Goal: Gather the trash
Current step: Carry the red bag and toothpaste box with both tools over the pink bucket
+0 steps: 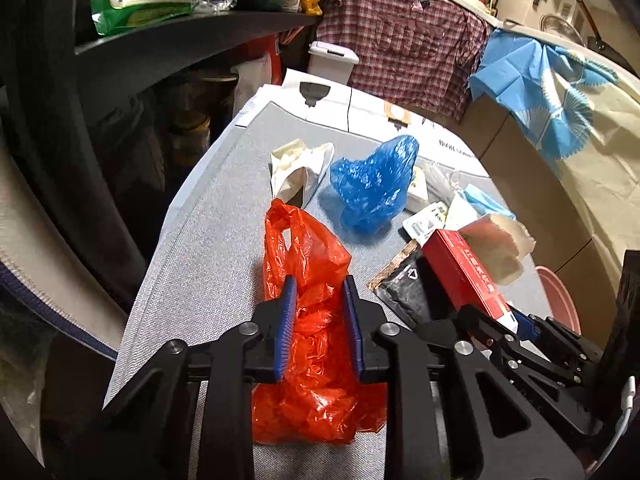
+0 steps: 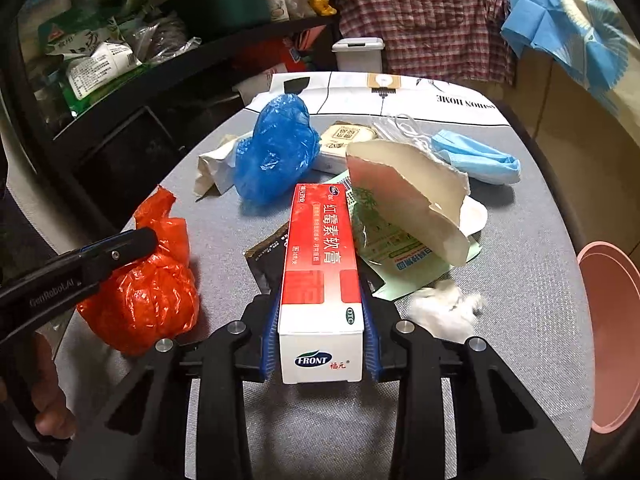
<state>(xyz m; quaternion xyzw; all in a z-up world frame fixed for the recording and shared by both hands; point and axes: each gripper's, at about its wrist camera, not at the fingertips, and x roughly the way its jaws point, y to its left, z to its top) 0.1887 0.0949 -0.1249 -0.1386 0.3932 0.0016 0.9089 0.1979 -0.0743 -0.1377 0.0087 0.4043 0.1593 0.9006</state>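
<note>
Both grippers close on litter at once: the left gripper [image 1: 320,322] has its blue pads pressed into a crumpled orange plastic bag [image 1: 308,344] lying on the grey desk [image 1: 200,248], while the right gripper [image 2: 320,336] clamps a red-and-white ointment box [image 2: 322,276] by its near end, the far end resting on the pile. Neither item appears lifted yet. Most of the collecting seems still ahead: a blue plastic bag [image 2: 276,148], a torn paper cup [image 2: 412,196], a blue face mask [image 2: 476,158], a green sachet [image 2: 394,248], a black packet [image 2: 266,258] and a white cotton wad [image 2: 442,312] lie scattered on the desk, and a pink basin [image 2: 612,340] waits at its right edge, perhaps the destination.
</note>
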